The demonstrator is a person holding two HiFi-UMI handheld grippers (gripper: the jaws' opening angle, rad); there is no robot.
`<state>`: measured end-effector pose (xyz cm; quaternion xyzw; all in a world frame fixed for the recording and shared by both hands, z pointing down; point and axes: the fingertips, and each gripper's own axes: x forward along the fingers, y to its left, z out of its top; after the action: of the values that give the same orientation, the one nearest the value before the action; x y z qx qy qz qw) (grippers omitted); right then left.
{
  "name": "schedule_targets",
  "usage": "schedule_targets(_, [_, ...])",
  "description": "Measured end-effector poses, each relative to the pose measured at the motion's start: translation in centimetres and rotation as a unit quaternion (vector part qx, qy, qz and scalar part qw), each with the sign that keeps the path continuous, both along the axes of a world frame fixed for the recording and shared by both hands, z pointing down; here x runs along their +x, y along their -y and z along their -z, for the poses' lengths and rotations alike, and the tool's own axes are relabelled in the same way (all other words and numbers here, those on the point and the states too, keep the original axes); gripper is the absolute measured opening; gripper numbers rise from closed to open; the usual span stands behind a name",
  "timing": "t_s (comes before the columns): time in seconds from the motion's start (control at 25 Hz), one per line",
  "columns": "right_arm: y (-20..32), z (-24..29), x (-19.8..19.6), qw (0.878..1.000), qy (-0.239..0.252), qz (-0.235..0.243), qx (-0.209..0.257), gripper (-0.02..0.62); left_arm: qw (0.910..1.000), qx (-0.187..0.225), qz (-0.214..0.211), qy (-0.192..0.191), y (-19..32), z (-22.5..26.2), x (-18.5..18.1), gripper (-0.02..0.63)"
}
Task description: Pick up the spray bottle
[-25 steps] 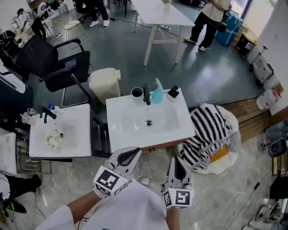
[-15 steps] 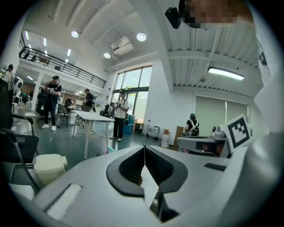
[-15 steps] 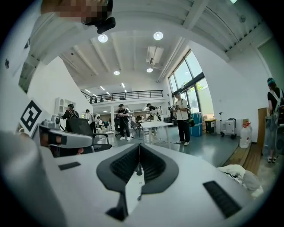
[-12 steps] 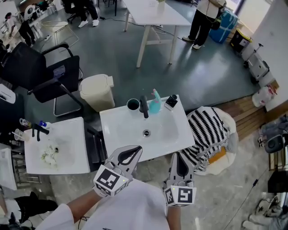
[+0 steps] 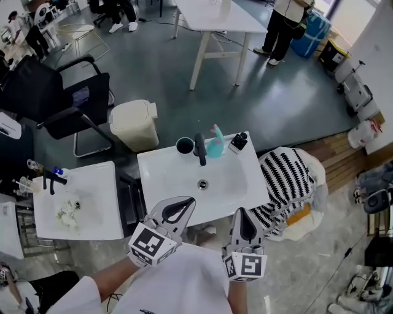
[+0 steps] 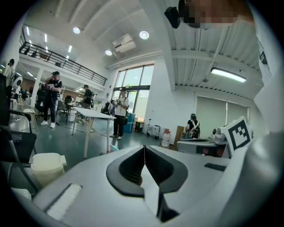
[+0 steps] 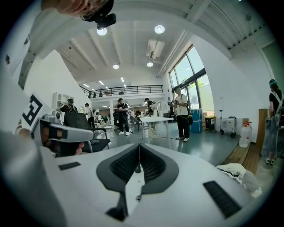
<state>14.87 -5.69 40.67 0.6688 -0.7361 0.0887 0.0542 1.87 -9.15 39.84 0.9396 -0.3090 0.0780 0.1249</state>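
The spray bottle (image 5: 215, 145), teal with a pink trigger head, stands upright at the back edge of the white bench (image 5: 158, 179), just above the centre of the head view. It is just right of the black tap (image 5: 200, 149). A dark cup (image 5: 185, 145) stands on the tap's other side, and a small black dispenser (image 5: 237, 142) sits to the bottle's right, near the bench's far right corner. A basin is sunk into the bench top, with the drain (image 5: 202, 184) in its middle.

Both claws are low in the frame on the near side of the bench, well apart from the bottle and pointing up the frame toward it. The left claw (image 5: 190, 202) has its jaws pressed together with nothing between them, and its tip overlaps the bench's near edge in the picture. The right claw (image 5: 241, 213) is likewise closed tight and empty, its tip close to the right part of that edge.

At the left of the frame there is a second white bench (image 5: 104, 208). A beige bin (image 5: 133, 126) stands behind the gap between the two benches, and a black chair (image 5: 61, 92) is at upper left. A black-and-white striped cloth (image 5: 285, 184) is heaped just right of the bench. At the top is a white table (image 5: 212, 15), with a person (image 5: 281, 27) standing by its right end.
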Motion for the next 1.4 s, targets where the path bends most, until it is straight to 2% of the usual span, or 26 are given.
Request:
schedule_targets(0.48, [3.4,-0.2,-0.3,0.999,-0.007,0.041,0.009,0.006,0.9997,-0.007,0.025,0.002,1.6,-0.8,0.2,0.006])
schedule_targets(0.64, [5.4,-1.1,-0.5,0.998,-0.013,0.057,-0.003,0.006,0.9995,-0.009,0.03,0.003,2.6,-1.1,0.4,0.006])
schedule_targets(0.88, [8.8,-1.8,-0.7,0.998,-0.009,0.068,0.005,0.008,0.9992,-0.016,0.038,0.004,4.8,-2.1,0.7,0.006])
schedule_targets(1.08, [11.8,-3.6,-0.5,0.997,-0.002,0.075,-0.013,0.009,0.9983,-0.022,0.054,0.006,6.8,-2.9,0.8,0.006])
schedule_targets(1.24, [14.3,-4.6,-0.5,0.996,0.001,0.089,-0.018,0.071,0.9973,-0.03,0.068,0.002,8.6,-3.4,1.0,0.006])
schedule_targets(1.4, [16.6,-5.4,-0.5,0.995,-0.003,0.102,-0.015,0.08,0.9964,-0.038,0.076,0.006,9.9,-4.3,1.1,0.006])
